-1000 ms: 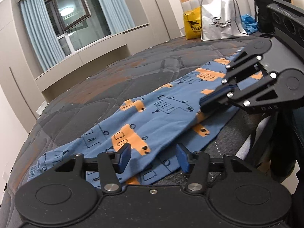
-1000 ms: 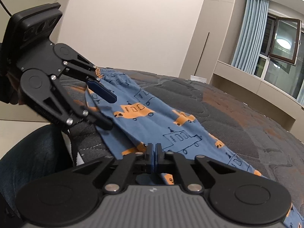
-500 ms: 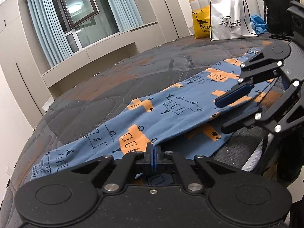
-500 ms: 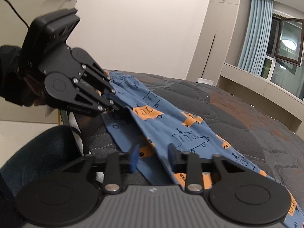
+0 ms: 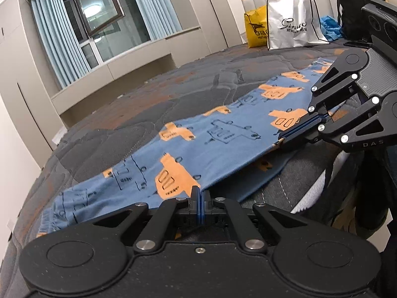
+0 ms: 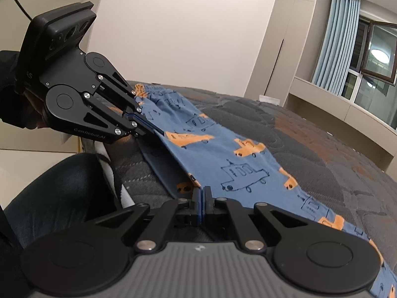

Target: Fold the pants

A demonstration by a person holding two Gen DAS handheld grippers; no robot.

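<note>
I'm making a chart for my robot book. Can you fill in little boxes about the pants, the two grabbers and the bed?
pants: blue with orange and outlined trucks, near edge lifted off a lower layer
left gripper: shut on the pants' near edge
right gripper: shut on the same edge, further along
bed: dark quilted cover under the pants
bags: white and yellow, by the headboard

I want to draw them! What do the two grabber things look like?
Both are black, with round discs, silver screws and blue fingertip pads. The left gripper reads "GenRobot.AI" on its side; the right gripper has a grey ribbed body and reads "DAS".
</note>
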